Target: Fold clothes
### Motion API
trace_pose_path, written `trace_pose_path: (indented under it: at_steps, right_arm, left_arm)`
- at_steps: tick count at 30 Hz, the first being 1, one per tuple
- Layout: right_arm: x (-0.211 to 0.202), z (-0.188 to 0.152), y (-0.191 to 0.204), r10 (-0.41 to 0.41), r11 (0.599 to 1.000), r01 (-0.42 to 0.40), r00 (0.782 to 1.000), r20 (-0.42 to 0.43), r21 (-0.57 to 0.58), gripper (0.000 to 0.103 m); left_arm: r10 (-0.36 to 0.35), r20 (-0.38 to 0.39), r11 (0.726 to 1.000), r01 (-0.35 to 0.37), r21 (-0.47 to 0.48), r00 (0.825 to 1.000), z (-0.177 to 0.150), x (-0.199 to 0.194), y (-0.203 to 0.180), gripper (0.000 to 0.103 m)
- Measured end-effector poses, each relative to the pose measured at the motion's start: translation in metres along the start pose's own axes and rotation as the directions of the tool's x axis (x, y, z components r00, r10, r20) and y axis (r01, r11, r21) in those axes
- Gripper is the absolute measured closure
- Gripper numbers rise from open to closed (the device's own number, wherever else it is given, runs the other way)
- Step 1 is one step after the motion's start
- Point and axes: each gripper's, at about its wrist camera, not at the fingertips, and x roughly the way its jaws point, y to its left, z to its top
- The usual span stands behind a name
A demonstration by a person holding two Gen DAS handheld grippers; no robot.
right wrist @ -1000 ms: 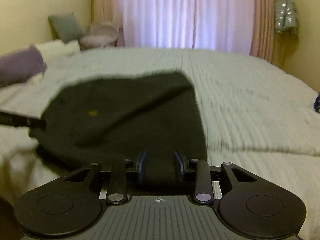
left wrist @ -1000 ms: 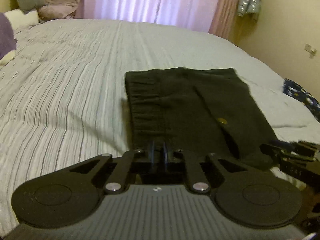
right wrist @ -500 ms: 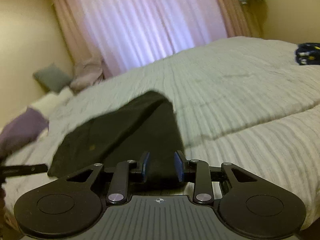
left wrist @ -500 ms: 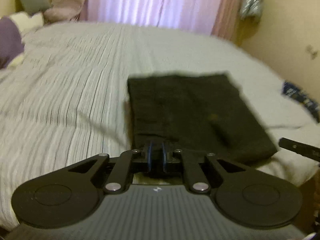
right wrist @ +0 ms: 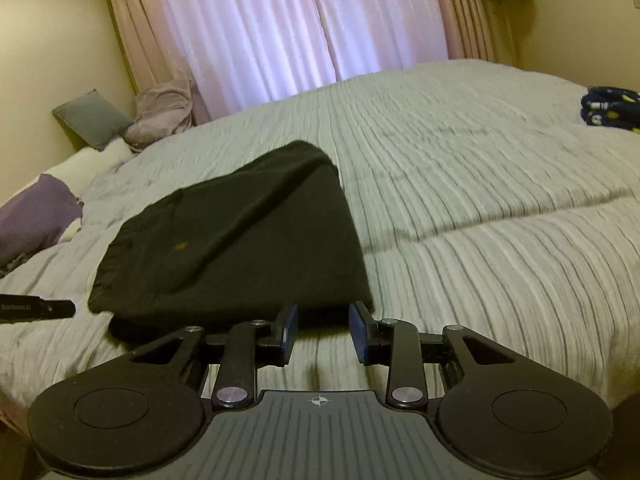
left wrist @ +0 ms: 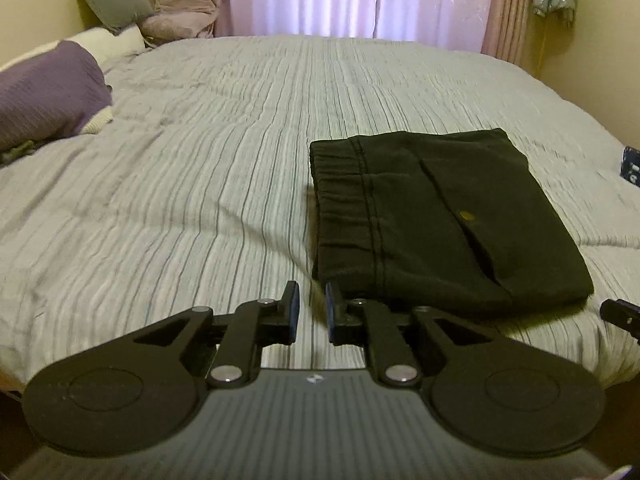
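Fingers of both grippers stand parted and empty: left gripper (left wrist: 312, 307) with a narrow gap, right gripper (right wrist: 323, 326) wider. One striped bed (left wrist: 200, 160) carries one folded black garment (left wrist: 436, 220), just ahead of them, and two purple pillows (left wrist: 44, 92)

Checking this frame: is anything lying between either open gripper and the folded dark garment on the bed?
Nothing visible does. The left gripper and right gripper are both open just short of the folded dark garment, with only bare striped bedspread between. The purple pillow and patterned navy item lie well aside.
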Motion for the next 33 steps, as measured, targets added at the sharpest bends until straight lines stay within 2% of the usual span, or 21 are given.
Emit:
trace_pose_path:
  at_steps: [6, 13, 19, 26, 30, 33]
  right_arm:
    - [-0.012, -0.006, 0.011, -0.001, 1.000, 0.001, 1.000, -0.021, -0.005, 0.070]
    - [-0.041, -0.008, 0.021, -0.001, 1.000, 0.001, 1.000, 0.028, -0.008, 0.070]
    - [-0.063, -0.020, 0.023, -0.014, 1.000, 0.013, 0.998, 0.061, 0.013, 0.070]
    - [-0.056, -0.029, 0.027, -0.008, 0.999, 0.008, 1.000, 0.011, 0.049, 0.070]
    - [-0.036, -0.025, 0.035, -0.003, 0.999, 0.003, 1.000, 0.000, 0.032, 0.070]
    - [-0.020, -0.014, 0.039, -0.016, 1.000, 0.015, 0.999, 0.050, 0.018, 0.070]
  left_arm:
    - [-0.010, 0.042, 1.000, 0.009, 0.023, 0.999, -0.007, -0.031, -0.006, 0.089]
    - [-0.031, 0.102, 0.999, 0.028, 0.028, 0.994, -0.017, -0.065, -0.009, 0.085]
    - [-0.083, 0.122, 0.996, 0.084, 0.000, 0.989, -0.037, -0.080, 0.002, 0.083]
    - [-0.153, 0.102, 0.978, 0.165, -0.124, 0.983, -0.047, -0.066, 0.032, 0.079]
    - [-0.186, 0.115, 0.970, 0.201, -0.136, 0.976, -0.040, -0.047, 0.041, 0.080]
    - [-0.230, 0.138, 0.961, 0.247, -0.124, 0.963, -0.025, -0.025, 0.045, 0.080]
